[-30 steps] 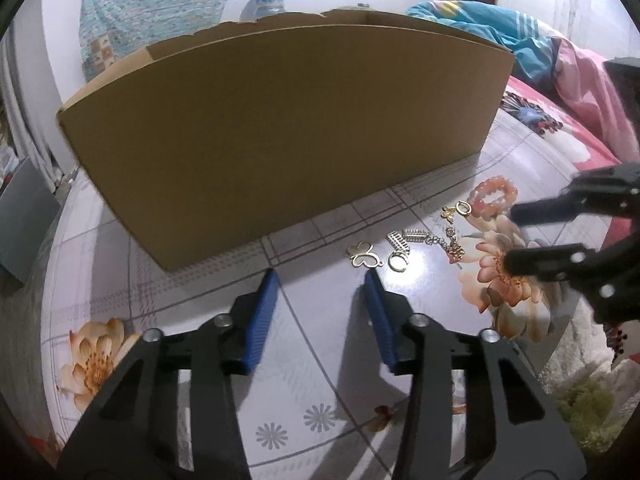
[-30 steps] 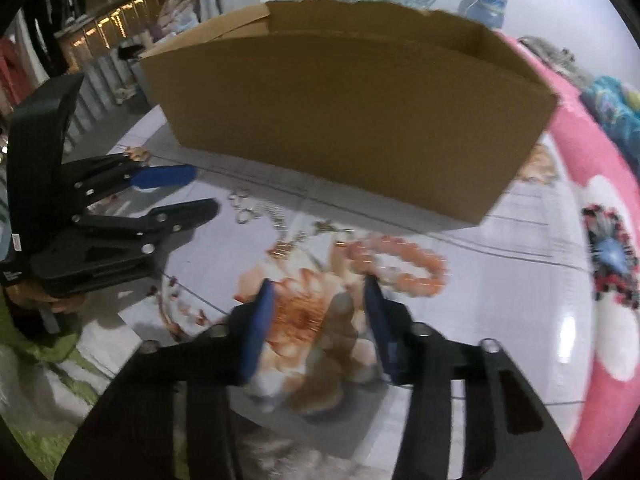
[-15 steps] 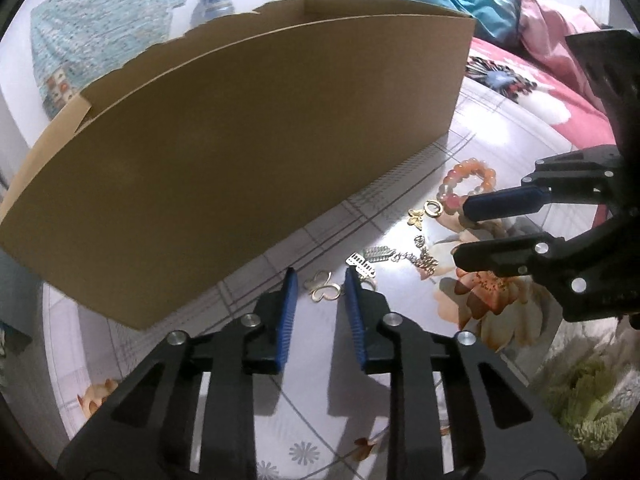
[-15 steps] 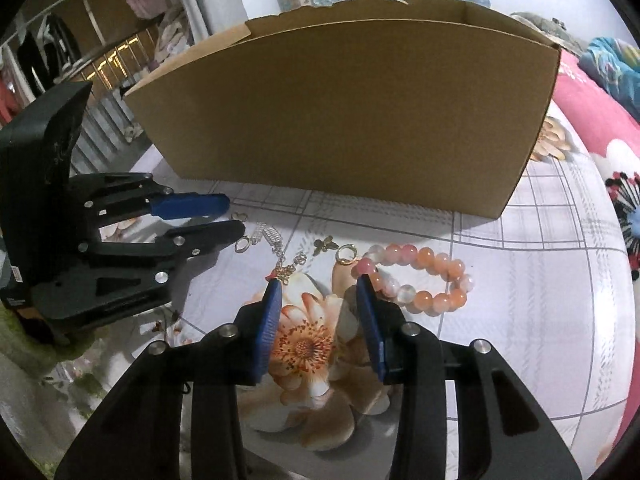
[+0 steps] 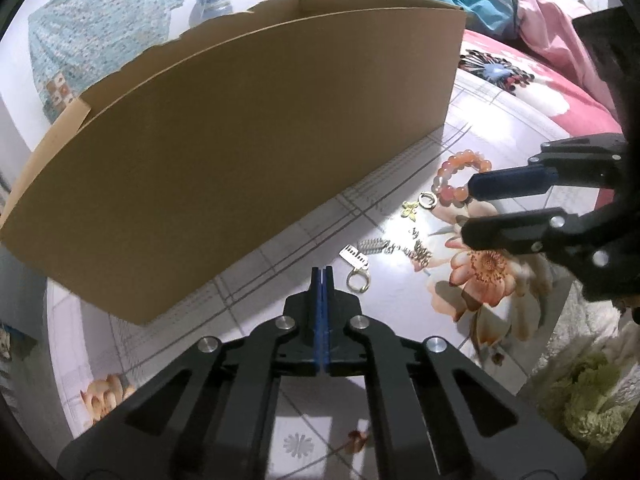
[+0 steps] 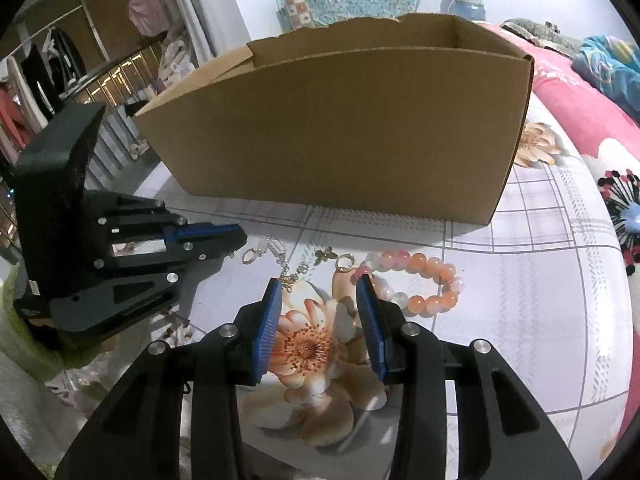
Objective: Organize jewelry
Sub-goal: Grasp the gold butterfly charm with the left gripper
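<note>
left tool (image 5: 322, 276) clenched, blue pads pressed flat together; whether anything sits between them, can't tell. its tip is low over the surface (image 5: 304, 432), just short of the box (image 5: 240, 152) wall. right beside the tip: a gold ring (image 5: 358, 280), then a small silver tag (image 5: 354, 257) and a spring-like coil (image 5: 370, 246). a thin chain (image 5: 416, 249) runs on from there toward a butterfly charm (image 5: 408, 211) and a gold hoop (image 5: 428, 201).

right tool (image 6: 318, 286) released, pads well apart, over the printed flower (image 6: 312, 344) on the cloth (tips near the surface, contact not clear). its right pad tip is at the near-left end of the bead bracelet (image 6: 420, 280), overlapping it in view. chain end (image 6: 294, 276) is just beside the left pad tip. hoop (image 6: 345, 262) and butterfly (image 6: 325, 254) lie just past the gap between the pads.

bracelet lies flat, pink and orange beads, apart from the box. all loose jewelry sits on the surface in front of the box. box is open-topped cardboard. behind it: bedding (image 6: 592, 120) on the right.
</note>
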`<state>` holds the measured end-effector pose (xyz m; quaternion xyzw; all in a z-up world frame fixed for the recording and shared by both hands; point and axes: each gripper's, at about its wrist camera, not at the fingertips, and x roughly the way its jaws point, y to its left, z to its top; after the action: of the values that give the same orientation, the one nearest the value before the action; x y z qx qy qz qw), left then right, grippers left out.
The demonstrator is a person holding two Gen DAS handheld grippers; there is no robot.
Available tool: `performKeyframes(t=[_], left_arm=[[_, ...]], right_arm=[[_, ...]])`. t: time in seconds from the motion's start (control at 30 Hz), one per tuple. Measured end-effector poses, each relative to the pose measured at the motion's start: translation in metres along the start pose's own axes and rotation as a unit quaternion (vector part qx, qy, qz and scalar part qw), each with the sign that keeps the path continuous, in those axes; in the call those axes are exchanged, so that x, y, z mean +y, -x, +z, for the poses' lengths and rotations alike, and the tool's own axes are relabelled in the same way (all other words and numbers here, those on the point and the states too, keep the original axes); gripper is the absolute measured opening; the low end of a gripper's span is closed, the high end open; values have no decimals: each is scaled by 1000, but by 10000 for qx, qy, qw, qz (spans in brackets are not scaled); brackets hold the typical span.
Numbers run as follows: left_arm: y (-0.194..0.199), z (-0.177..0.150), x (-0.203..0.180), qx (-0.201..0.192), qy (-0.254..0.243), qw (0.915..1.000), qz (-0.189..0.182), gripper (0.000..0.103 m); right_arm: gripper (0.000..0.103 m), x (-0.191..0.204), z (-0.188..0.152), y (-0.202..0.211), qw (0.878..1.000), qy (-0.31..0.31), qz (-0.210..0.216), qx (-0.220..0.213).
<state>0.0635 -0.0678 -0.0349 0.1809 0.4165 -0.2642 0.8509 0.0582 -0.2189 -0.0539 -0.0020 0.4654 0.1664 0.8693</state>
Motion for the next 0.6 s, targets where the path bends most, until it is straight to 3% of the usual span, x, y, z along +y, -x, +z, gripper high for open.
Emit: performKeyframes(t=[0.33,0.47,0.6], left_arm=[[15,-26,26,-58,890,9960,-77,0],[29,-36,42,-341,1311,9906,-182,0],[34,-41,48,-330,1344,9904,18,0]], right_arm=[[38,22,0,-4,9996,144,222,56],[38,35,-3,-5,9991,253,333,108],[38,42,-5,-7,9986,271,422,144]])
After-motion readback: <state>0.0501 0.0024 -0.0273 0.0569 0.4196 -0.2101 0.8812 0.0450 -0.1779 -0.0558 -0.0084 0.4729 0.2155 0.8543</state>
